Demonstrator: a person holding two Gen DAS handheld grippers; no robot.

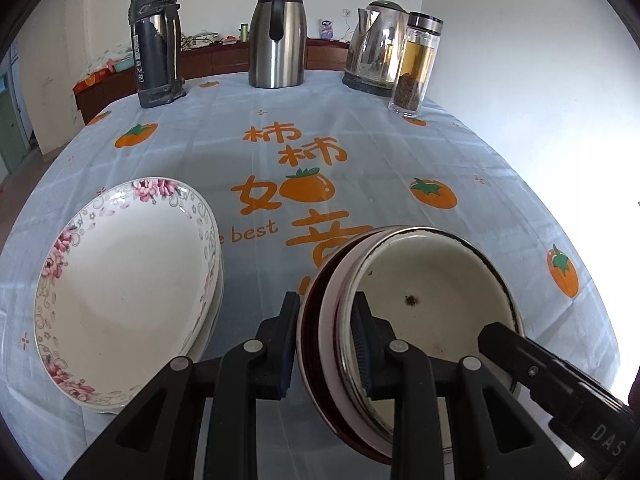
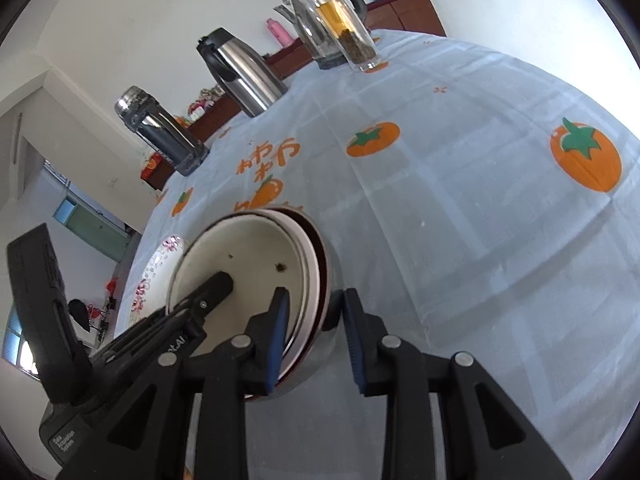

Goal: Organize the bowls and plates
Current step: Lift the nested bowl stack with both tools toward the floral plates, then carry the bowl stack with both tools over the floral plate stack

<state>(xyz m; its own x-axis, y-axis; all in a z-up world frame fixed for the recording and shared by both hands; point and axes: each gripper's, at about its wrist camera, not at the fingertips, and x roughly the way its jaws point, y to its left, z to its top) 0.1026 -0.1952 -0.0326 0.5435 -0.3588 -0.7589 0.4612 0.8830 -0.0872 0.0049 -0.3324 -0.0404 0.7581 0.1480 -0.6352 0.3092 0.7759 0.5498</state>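
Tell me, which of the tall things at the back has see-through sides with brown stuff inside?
The glass bottle on the right, beside the kettle. The flask and the jug are metal, so nothing inside them shows.

White walls all round, strong daylight washing in from the right. Dark wooden sideboard along the far wall, cluttered with small items (too small to identify). Green door at left. Table under a pale blue persimmon-print tablecloth.
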